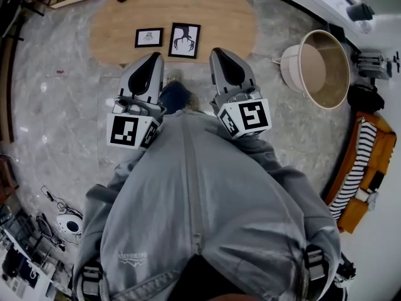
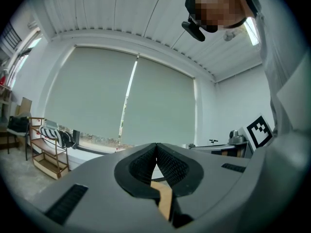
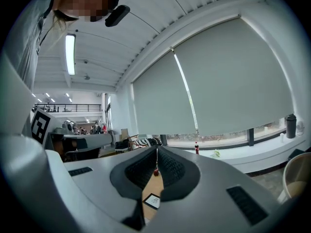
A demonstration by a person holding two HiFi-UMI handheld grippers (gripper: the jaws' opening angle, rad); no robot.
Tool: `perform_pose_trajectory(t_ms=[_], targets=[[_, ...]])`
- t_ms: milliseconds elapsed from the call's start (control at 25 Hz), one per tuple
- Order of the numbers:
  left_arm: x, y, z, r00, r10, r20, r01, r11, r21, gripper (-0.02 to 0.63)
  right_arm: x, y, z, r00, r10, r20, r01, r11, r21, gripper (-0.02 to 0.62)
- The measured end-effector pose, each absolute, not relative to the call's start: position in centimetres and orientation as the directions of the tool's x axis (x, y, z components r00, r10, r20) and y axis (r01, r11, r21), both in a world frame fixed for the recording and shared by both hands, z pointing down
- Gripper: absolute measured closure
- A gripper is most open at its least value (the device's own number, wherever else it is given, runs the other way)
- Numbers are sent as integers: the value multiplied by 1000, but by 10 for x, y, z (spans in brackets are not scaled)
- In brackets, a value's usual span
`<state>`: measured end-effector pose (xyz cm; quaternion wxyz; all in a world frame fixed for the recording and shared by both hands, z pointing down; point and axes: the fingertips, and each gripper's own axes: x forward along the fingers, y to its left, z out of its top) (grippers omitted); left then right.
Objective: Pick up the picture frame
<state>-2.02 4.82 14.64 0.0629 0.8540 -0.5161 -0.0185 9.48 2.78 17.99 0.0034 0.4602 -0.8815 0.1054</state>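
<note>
Two picture frames lie on the wooden table (image 1: 232,17) ahead of the person: a small frame (image 1: 148,37) and, just beside it to the right, a large frame (image 1: 184,40). Only the head view shows both together. The right gripper view catches a single frame (image 3: 152,201) low in the gap under its jaws, which of the two I cannot tell, with a red bottle (image 3: 156,171) farther along the table. The left gripper view shows only a strip of table wood in that gap.

The left gripper (image 1: 155,56) and right gripper (image 1: 217,52) are held side by side in front of the person's grey jacket (image 1: 200,212). They are roughly level, pointing toward the table, and touch neither frame. Both pairs of jaws are closed, tips meeting, with nothing between them.

The small frame's long axis runs left to right across the head view. The large frame's long axis runs away from the person, turned slightly.
</note>
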Motion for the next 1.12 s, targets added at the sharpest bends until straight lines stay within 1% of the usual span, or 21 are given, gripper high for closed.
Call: perform_pose_trajectory(t_ms=[240, 520, 760, 880, 1120], targets=[[-36, 7, 139, 481, -877, 15, -871, -476, 120, 588, 81, -8, 174, -552, -827, 104, -829, 531, -174, 563], [-63, -60, 146, 531, -845, 66, -844, -520, 132, 588, 50, -73, 175, -517, -847, 124, -850, 492, -185, 563], [-90, -124, 155, 574, -817, 50, -813, -561, 156, 588, 23, -129, 183, -481, -865, 144, -873, 457, -169, 563], [-98, -152, 160, 607, -792, 64, -789, -591, 167, 588, 13, -153, 188, -454, -878, 155, -887, 428, -171, 563], [-92, -197, 184, 675, -732, 96, -734, -651, 195, 588, 22, -183, 210, -379, -902, 208, -922, 349, -167, 563]])
